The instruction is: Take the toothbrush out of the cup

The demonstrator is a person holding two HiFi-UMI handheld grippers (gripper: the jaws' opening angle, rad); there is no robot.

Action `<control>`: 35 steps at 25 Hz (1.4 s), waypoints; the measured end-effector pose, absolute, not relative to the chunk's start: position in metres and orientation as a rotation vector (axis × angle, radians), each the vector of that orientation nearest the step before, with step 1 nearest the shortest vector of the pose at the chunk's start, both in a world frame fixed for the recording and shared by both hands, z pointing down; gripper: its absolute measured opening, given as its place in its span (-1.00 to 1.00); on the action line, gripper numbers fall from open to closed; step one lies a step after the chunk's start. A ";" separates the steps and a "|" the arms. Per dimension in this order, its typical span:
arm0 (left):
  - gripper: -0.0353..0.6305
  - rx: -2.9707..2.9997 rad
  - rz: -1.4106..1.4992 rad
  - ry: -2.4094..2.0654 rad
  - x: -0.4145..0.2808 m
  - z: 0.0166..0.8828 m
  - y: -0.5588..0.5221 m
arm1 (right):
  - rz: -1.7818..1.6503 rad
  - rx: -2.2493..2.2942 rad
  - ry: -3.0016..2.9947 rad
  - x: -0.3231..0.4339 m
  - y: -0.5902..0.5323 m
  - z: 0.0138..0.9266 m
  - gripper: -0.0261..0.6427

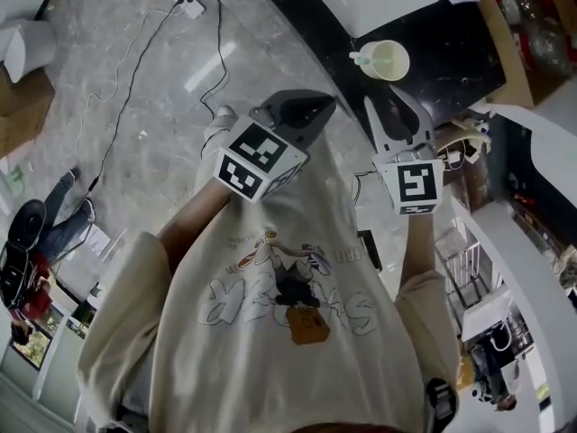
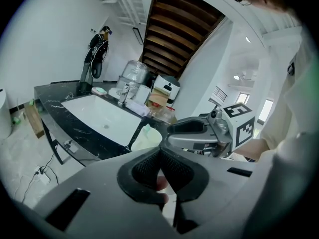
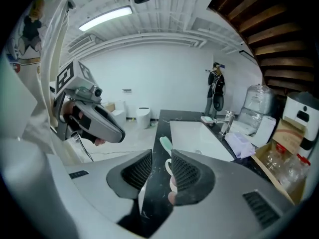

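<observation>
Step in hand: approach, no grasp yet. The toothbrush (image 1: 361,58) is not out of the cup (image 1: 386,61); its pale green head pokes over the cup's left rim; the cup stands near the front edge of the black counter (image 1: 433,52), beside the white sink (image 3: 197,138).

Right gripper (image 1: 392,106): jaws apart, nothing between them; it points at the cup from just short of it. In its own view the brush head (image 3: 165,144) shows up in the gap between the pads, closer to the right pad; most of the cup looks to be hidden behind that jaw, so I can't tell the exact offset. My read: this is the working tool.

Left gripper (image 1: 317,106): clenched, pads meeting, no task item in them; it hangs off to the left of the right one, clear of the counter. In its view the cup (image 2: 144,138) sits just past its jaws, with the right gripper (image 2: 194,133) alongside.

Next move, as I judge it: shift the right gripper a little so the brush head or neck is centred in the gap; push forward until the pads bracket it above the rim; close; lift along the brush's lean. Risk: the cup looks light and close to the edge, so a jaw catching the rim could tip or push it; the left gripper could steady it, but it would have to release first.
</observation>
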State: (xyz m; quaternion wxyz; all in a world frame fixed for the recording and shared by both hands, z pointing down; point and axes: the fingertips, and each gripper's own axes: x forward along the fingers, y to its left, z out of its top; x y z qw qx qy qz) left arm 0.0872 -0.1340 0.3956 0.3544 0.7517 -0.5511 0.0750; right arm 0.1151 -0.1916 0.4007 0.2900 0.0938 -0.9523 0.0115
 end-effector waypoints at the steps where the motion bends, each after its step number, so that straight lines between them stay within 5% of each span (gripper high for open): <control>1: -0.85 1.942 0.199 -1.417 0.089 0.399 -0.136 | 0.010 0.209 -2.528 0.115 -0.193 0.405 -0.54; 35: -0.85 1.869 0.211 -1.401 0.093 0.429 -0.162 | -0.485 -0.688 -2.084 0.088 -0.234 0.466 -0.71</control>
